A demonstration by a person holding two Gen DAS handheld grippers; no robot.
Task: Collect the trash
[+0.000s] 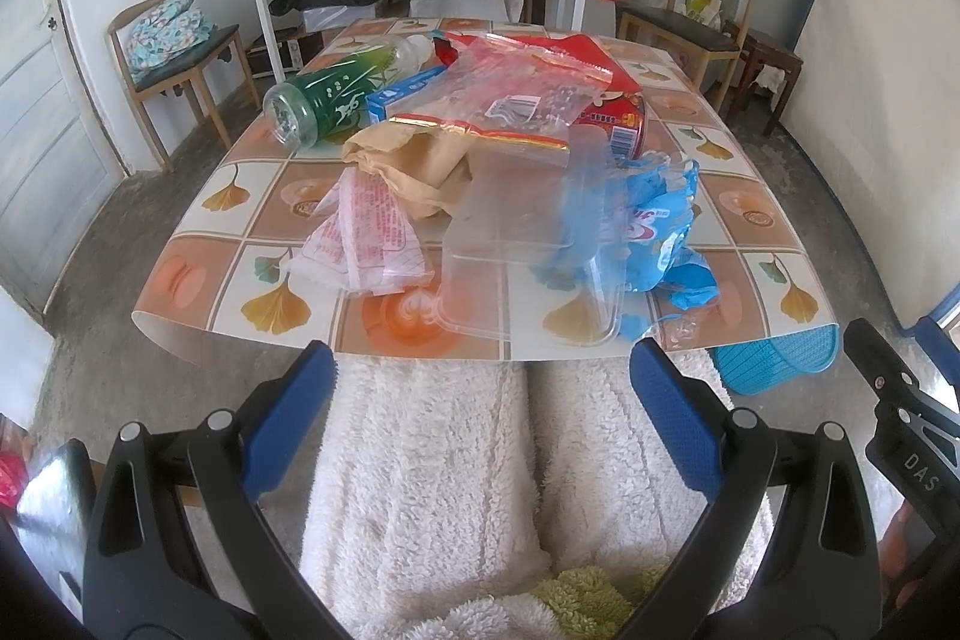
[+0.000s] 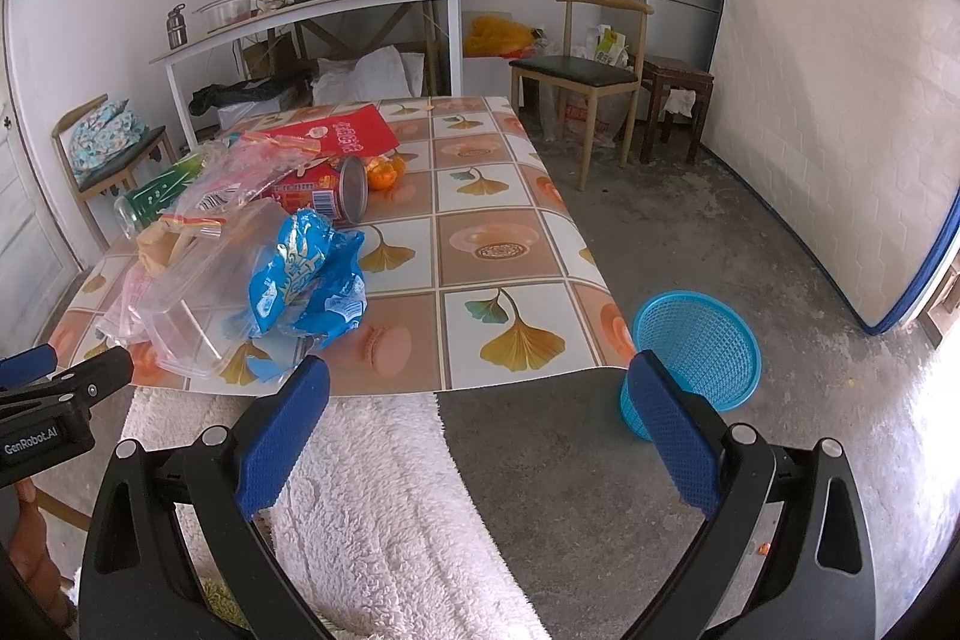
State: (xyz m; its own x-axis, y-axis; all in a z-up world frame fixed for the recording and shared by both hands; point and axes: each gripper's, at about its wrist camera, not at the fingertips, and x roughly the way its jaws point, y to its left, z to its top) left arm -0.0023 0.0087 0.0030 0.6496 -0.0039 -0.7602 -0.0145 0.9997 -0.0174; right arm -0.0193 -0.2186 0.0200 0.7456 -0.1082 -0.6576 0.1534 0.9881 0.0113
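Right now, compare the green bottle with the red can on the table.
The green bottle is see-through plastic; the red can is opaque with a metal end. The bottle lies at the pile's left edge, the can toward its right, partly under a clear bag. Both lie on their sides on the table.

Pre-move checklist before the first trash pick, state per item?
1. Left gripper open, nothing held: ok.
2. Right gripper open, nothing held: ok.
3. Blue basket upright on the floor off the table corner, mouth unobstructed: ok.
4. Nearest trash free to grasp: not ok; the clear container overlaps the blue wrapper.
5. Green bottle capped or holding liquid: cannot tell.
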